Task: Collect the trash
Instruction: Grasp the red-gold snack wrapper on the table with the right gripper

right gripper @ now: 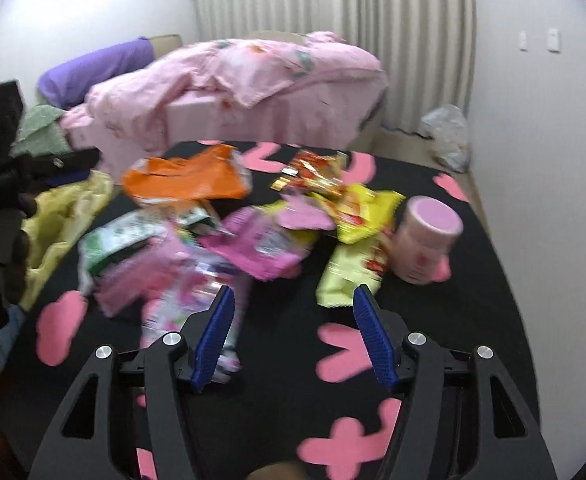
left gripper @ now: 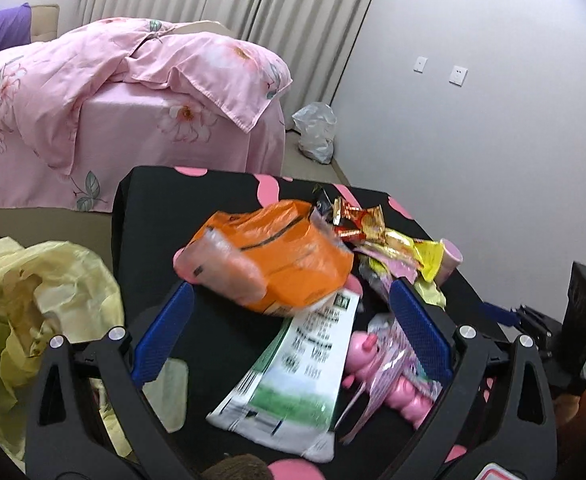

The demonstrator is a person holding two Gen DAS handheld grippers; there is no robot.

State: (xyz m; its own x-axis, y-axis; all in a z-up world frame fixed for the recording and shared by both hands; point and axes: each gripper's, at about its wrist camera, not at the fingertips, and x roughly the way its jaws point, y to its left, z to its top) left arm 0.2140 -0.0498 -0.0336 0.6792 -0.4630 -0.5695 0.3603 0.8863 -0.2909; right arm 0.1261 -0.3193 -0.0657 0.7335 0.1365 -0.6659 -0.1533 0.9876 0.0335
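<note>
1. Far left of the left wrist view there's a crumpled yellow plastic bag hanging off the edge of the surface, which has a black cover with pink shapes on it. In the right wrist view the same bag sits at the left edge.
2. Upper left of both views: a bed with a pink floral duvet and a purple pillow behind it.
3. Left tool is wide open, nothing gripped. Its blue pads sit either side of a green-and-white wrapper, with an orange packet lying just ahead, partly over the wrapper's far end.
4. Right of that wrapper, low in the frame, is a pink toy thing in clear packaging, right up against the right-hand pad.
5. Centre of the right wrist view: the trash pile, blurry, with pink wrappers, red-gold candy wrappers and yellow packets all overlapping.
6. Right tool is open too, empty, hovering over bare black cover, just short of the pile.
7. Right of the pile, a pink cup is touching a yellow packet.
8. Far right, on the floor by the wall: a clear plastic bag.
</note>
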